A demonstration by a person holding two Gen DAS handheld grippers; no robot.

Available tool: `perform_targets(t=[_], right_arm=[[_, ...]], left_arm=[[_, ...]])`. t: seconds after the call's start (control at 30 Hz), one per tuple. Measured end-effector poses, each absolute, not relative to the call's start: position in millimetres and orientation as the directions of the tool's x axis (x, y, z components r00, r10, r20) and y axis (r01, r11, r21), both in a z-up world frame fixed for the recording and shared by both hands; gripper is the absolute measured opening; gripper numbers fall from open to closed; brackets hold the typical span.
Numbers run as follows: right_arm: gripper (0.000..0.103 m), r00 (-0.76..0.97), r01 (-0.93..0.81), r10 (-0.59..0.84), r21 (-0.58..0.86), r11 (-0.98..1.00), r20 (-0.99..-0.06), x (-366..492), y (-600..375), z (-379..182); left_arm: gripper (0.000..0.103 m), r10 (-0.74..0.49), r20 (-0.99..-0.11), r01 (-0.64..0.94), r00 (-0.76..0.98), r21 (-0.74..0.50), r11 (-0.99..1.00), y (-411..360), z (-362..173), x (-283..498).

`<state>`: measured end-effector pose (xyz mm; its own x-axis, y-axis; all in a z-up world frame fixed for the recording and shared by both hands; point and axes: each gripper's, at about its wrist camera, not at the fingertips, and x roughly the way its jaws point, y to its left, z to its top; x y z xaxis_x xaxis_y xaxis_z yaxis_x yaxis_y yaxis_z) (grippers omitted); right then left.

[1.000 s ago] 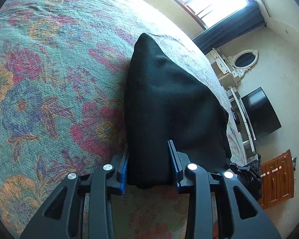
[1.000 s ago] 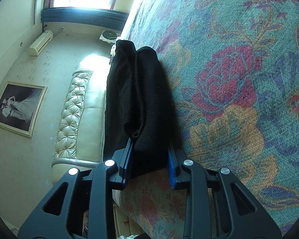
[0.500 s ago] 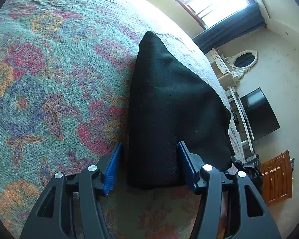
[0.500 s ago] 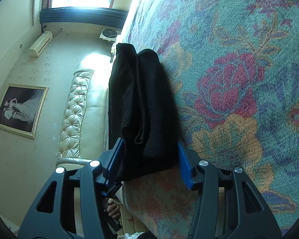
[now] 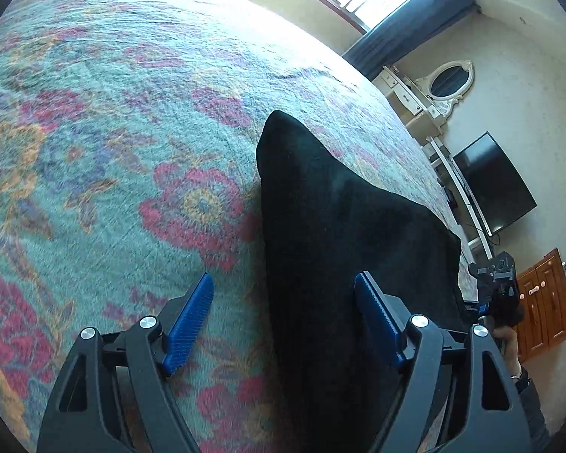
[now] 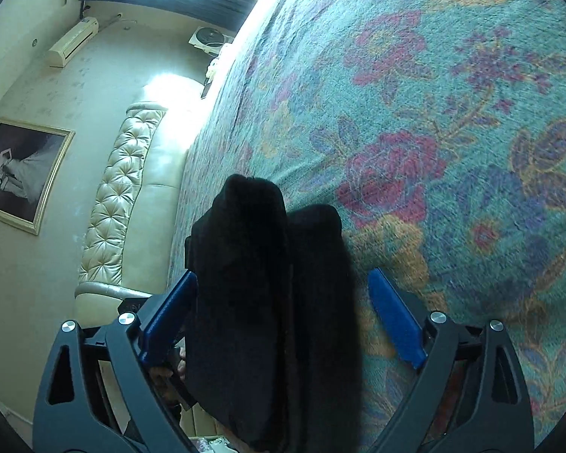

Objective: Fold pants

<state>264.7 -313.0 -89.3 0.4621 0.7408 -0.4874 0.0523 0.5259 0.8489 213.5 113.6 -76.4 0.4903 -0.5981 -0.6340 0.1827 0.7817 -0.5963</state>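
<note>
You are letting go: left hand-held gripper and right hand-held gripper both spreading, jaws just been opening, pads clear of cloth. Folded black fabric pants lying as compact bundle near bed edge on floral teal bedspread. Folding looking essentially done; only withdrawing remaining.

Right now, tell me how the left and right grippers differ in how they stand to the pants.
The left gripper has the black pants against one blue pad only; the right gripper straddles the fold, a gap beside one pad. Left views the flat face, right the doubled edge. Both have just been opening and grip nothing.
</note>
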Motion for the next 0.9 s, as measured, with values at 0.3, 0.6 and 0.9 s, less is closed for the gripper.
perform_targets(t=[0.3,0.6,0.9], right_arm=[[0.038,0.426,0.051,0.754,0.846,0.531,-0.5,305.0,-310.3,-101.3],[0.03,0.434,0.039,0.783,0.878,0.478,-0.446,305.6,-326.2,-117.0],[0.03,0.442,0.042,0.775,0.874,0.484,-0.451,302.7,-329.8,-116.9]], left_arm=[[0.081,-0.592,-0.651,0.205,0.475,-0.572,0.794,92.0,-81.6,272.3],[0.055,-0.51,-0.7,0.229,0.499,-0.462,0.857,72.6,-84.9,281.8],[0.055,-0.544,-0.649,0.254,0.532,-0.49,0.834,82.7,-87.2,274.1]])
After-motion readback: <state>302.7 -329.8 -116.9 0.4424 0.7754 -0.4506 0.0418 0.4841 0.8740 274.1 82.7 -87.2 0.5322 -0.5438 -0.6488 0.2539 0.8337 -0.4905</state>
